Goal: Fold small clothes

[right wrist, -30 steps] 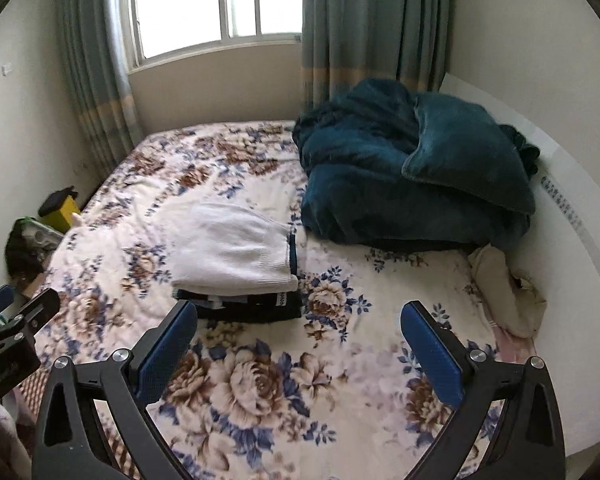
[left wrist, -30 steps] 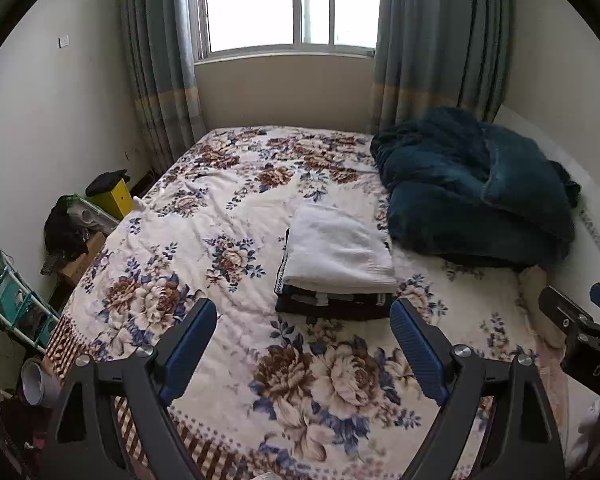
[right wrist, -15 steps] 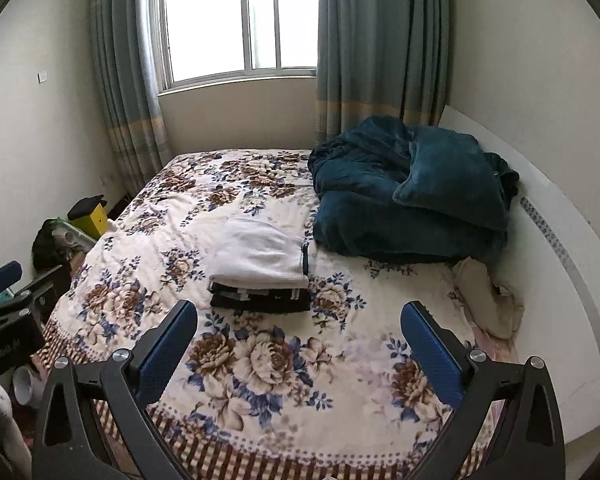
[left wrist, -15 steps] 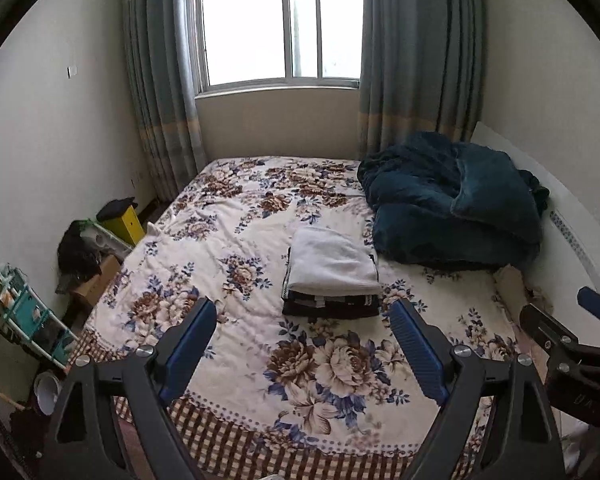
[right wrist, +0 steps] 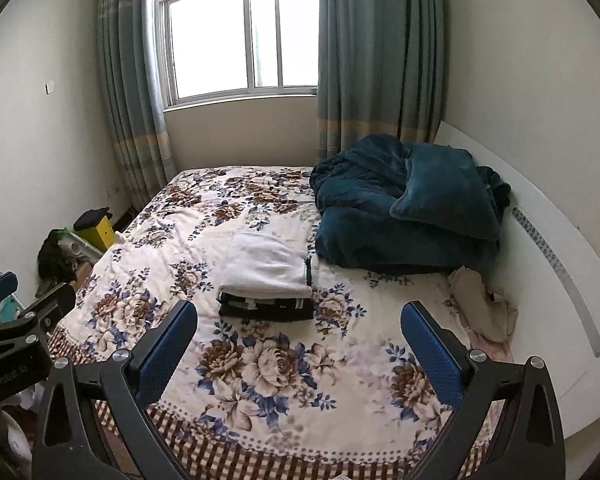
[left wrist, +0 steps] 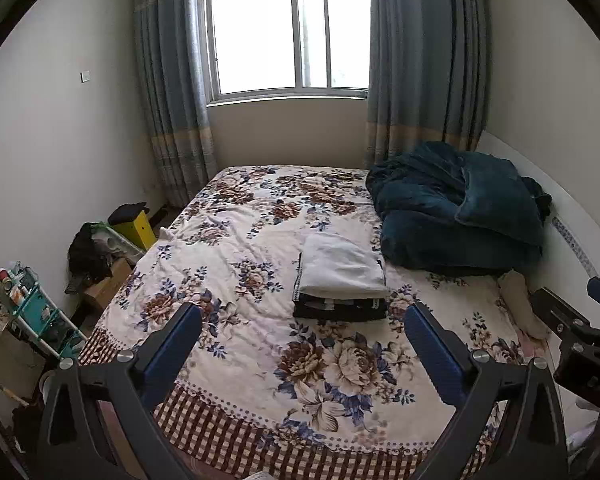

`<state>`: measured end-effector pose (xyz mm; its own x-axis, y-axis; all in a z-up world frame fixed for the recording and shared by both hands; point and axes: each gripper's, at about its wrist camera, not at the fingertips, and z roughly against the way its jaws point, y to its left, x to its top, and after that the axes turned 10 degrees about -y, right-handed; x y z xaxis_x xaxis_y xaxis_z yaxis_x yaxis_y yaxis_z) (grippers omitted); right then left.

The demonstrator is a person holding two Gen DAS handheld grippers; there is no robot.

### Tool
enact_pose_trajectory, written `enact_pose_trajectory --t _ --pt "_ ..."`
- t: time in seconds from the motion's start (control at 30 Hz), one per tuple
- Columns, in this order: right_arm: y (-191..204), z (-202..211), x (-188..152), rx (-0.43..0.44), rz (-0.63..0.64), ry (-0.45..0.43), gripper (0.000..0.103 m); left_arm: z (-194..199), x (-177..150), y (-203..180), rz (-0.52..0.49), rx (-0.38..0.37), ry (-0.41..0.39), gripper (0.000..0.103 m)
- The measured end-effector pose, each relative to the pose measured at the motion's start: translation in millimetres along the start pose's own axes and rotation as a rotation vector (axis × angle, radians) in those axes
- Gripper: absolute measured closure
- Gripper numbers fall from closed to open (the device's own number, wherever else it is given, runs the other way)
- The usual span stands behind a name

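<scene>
Straight ahead of the left gripper (left wrist: 302,340), past its wide-spread blue-padded fingers (left wrist: 172,344), sits a neat stack of folded clothes (left wrist: 340,280): a white knit piece on top of darker black garments. It rests near the middle of the floral quilted bedspread (left wrist: 320,368), well apart from the fingers, which grip nothing. Squared edges and a flat top suggest the folding is done and the pile was left where the bed is flattest. To the gripper's far right lies a rumpled dark teal plush blanket (left wrist: 460,216), pushed toward the white headboard (left wrist: 572,216), probably to free working room. Part of the other tool shows at the right edge.

From the right gripper (right wrist: 300,340), the same stack (right wrist: 266,276) lies ahead and slightly left, between and beyond its blue fingers (right wrist: 432,356), which also stand wide apart and hold nothing. The blanket (right wrist: 412,216) is ahead to the right, just beside the pile. A crumpled beige cloth (right wrist: 480,304) lies at the gripper's right by the headboard (right wrist: 560,264); it looks unfolded, and may be the next piece, though that is a guess.
</scene>
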<state>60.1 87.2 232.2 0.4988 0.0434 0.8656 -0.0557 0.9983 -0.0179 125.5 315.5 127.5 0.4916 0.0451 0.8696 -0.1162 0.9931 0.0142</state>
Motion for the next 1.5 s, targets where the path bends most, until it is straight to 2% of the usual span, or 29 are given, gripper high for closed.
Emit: enact_pose_trajectory --t 0.37,1.03,1.5 --pt "-4.5 0.0 2.0 0.034 -0.002 -0.007 0.0 8.0 1.2 3.6 0.013 0.022 -0.017 0.0" --pt "-6.4 -1.0 -2.0 0.04 0.002 0.004 0.0 5.9 -5.1 -1.7 0.02 0.008 0.013 0.0" --pt "-8.0 -1.5 -3.2 0.045 0.004 0.006 0.0 6.3 -0.9 0.3 0.018 0.014 -0.001 0.0"
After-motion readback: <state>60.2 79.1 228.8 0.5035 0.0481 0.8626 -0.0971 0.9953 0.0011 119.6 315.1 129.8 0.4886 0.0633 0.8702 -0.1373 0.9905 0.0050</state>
